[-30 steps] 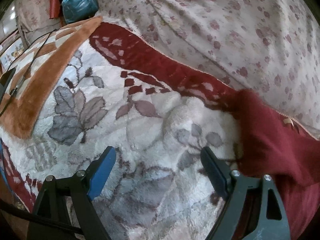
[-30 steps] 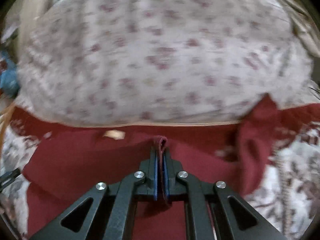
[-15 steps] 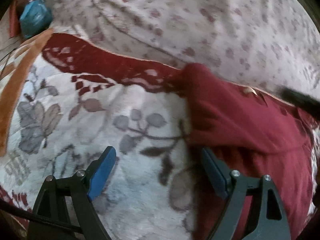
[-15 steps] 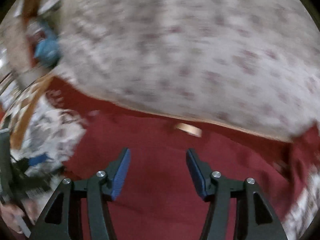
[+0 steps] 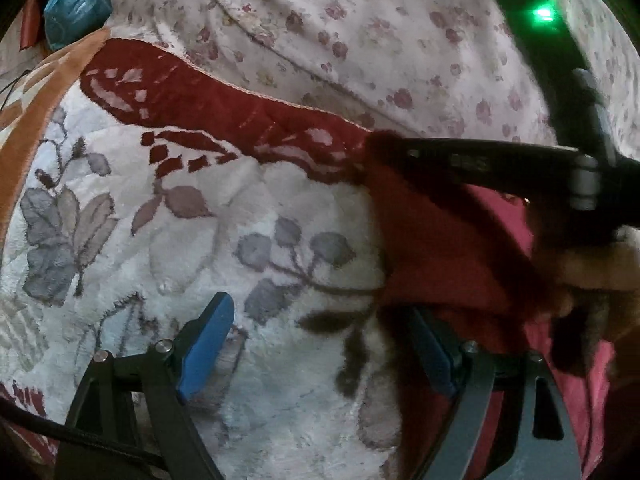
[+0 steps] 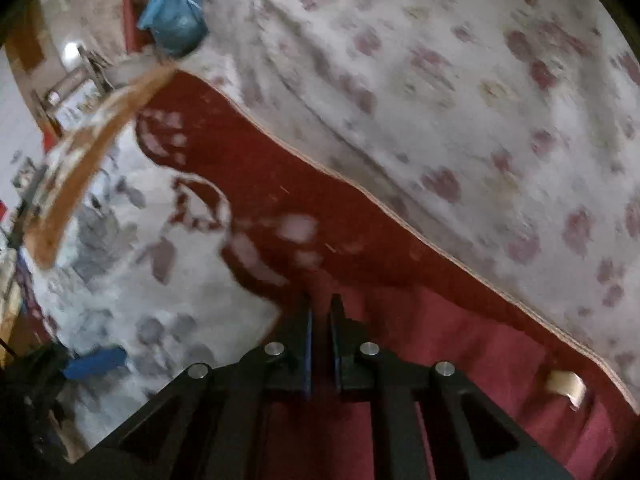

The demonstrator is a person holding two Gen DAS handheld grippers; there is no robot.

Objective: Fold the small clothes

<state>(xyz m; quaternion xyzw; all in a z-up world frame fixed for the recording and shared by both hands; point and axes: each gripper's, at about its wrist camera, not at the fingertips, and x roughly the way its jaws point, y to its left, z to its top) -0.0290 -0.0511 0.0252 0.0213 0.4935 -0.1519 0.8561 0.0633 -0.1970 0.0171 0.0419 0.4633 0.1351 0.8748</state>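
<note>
A dark red garment [image 5: 452, 248] lies on the white fleece blanket [image 5: 224, 240], its cream label [image 6: 566, 386] near the far edge. My left gripper [image 5: 320, 312] hovers open over the blanket. Its right finger [image 5: 430, 356] is at the garment's left edge and nothing is between the pads. My right gripper [image 5: 374, 142] reaches in from the right with a hand on its handle. It is shut on the garment's far left corner. In the right wrist view its jaws [image 6: 320, 308] stand nearly together over red cloth, and the left gripper's blue pad [image 6: 96, 360] shows at lower left.
A cream quilt with pink flowers [image 5: 360, 40] bulges behind the garment. The blanket has a dark red band [image 5: 224, 112] and an orange border [image 5: 36, 120] at the left. A blue bag [image 5: 76, 4] sits at the far left, next to a thin black cable [image 5: 12, 84].
The right gripper let go of a fold, opened, swept left across the garment and shut at its far left corner. It now shows in the left wrist view. The left gripper stayed open.
</note>
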